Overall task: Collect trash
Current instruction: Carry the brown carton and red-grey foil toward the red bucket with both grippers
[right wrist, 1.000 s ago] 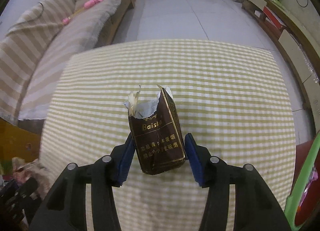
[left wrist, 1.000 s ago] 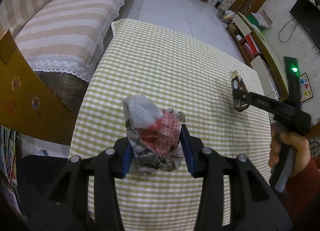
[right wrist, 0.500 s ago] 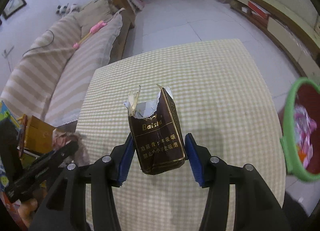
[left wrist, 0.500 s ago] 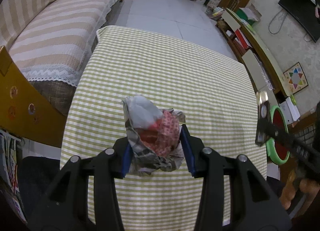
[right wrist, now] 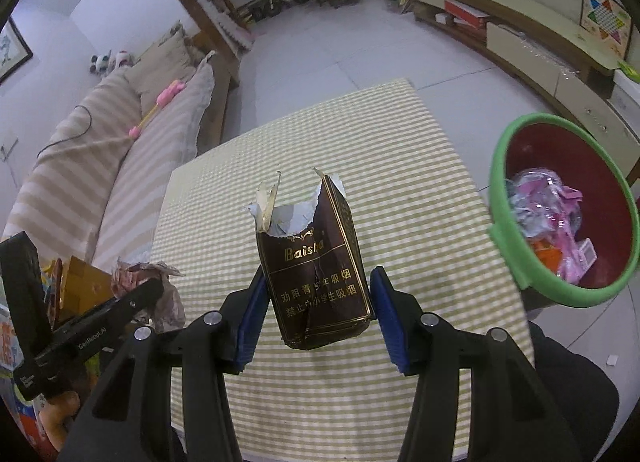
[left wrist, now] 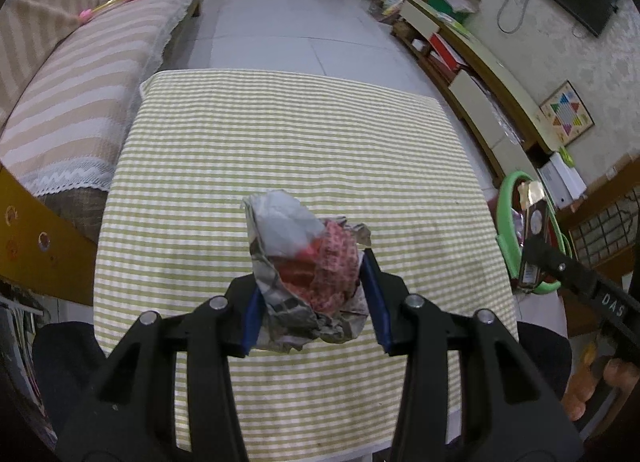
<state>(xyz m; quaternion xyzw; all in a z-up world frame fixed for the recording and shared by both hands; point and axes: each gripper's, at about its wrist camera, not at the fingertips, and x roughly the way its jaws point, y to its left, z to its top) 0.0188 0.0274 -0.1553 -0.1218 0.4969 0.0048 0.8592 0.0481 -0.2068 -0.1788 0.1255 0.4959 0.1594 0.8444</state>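
Green-and-white checked cloth covers the table (left wrist: 288, 134), beside which sits a green-rimmed red bin (right wrist: 560, 218) of wrappers, while the right gripper (right wrist: 320, 302) clamps a torn brown "Baisha" cigarette pack (right wrist: 316, 270) and the left gripper (left wrist: 312, 302) clamps a crumpled newspaper wad (left wrist: 304, 262).

Gold lettering on the brown cigarette pack (right wrist: 320, 266) reads "Baisha", and just beneath it sit two rows of gold Chinese characters, ending 吸烟. Left of the pack, the left gripper (right wrist: 136, 294) carries small white "GenRobot.AI" on its black arm. The right gripper (left wrist: 560, 266) shows "DAS".
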